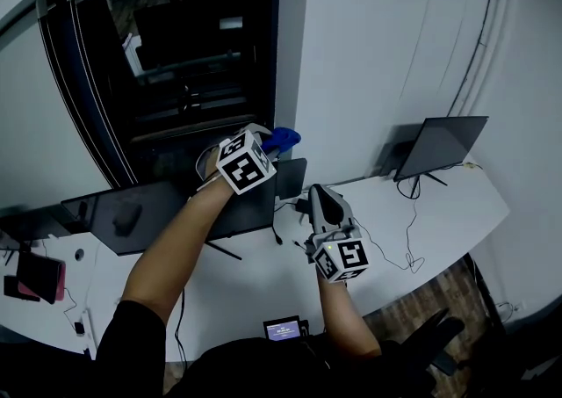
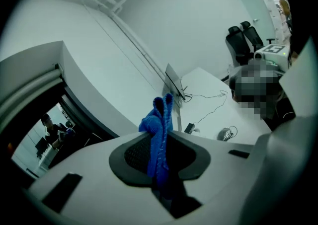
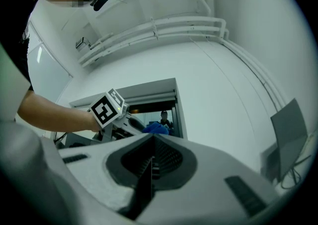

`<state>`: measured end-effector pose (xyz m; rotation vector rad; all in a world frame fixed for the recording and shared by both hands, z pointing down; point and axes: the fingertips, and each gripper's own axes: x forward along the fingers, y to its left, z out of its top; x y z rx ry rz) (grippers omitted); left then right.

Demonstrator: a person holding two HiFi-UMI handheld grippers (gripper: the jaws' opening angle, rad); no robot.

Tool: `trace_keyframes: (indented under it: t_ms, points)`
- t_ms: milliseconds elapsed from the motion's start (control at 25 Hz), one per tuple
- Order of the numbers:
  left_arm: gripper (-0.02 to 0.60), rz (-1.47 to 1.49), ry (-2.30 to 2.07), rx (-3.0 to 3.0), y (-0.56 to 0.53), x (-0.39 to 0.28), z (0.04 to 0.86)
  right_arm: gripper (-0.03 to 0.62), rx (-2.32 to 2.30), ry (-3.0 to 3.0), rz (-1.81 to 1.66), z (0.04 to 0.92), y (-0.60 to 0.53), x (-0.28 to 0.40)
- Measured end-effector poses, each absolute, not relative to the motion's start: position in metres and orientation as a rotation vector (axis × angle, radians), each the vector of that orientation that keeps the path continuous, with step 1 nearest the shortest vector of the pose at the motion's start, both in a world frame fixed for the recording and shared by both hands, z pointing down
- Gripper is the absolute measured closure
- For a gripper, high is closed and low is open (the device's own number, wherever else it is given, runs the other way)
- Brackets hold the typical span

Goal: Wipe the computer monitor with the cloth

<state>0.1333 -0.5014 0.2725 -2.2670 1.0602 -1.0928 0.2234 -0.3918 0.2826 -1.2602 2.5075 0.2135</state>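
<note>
A blue cloth (image 1: 284,138) sticks out of my left gripper (image 1: 269,141), which is shut on it and raised above the top edge of the dark middle monitor (image 1: 256,201). In the left gripper view the cloth (image 2: 159,132) stands up between the jaws of that gripper (image 2: 162,142), touching nothing else. My right gripper (image 1: 321,198) is lower, just right of that monitor over the white desk (image 1: 457,203). Its jaws are shut with nothing in them (image 3: 150,155). From the right gripper view I see the left gripper's marker cube (image 3: 106,109) and the cloth (image 3: 156,128).
A second dark monitor (image 1: 123,215) stands to the left and a third (image 1: 441,145) at the far right, with cables (image 1: 406,238) on the desk. A small lit device (image 1: 283,329) sits at the front edge. A dark window (image 1: 176,62) is behind. Office chairs (image 2: 243,40) stand beyond the desk.
</note>
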Motion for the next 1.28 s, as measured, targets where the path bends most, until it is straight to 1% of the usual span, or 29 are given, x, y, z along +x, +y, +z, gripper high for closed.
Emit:
trace_keyframes:
  t_ms: [400,800,1280]
  points:
    - [0.515,-1.169,1.045,-2.190,-0.497,0.121,0.282,0.591,-1.247,2.514,0.171,0.294,-0.396,0.222]
    - [0.517,-1.158,1.055,-2.101,-0.471,0.095,0.283,0.591,-1.175,2.553,0.158,0.297,-0.393,0.193]
    - [0.517,-1.194,1.153,-2.015,-0.436,0.031,0.283,0.591,-1.065,2.621,0.137,0.305,-0.382,0.148]
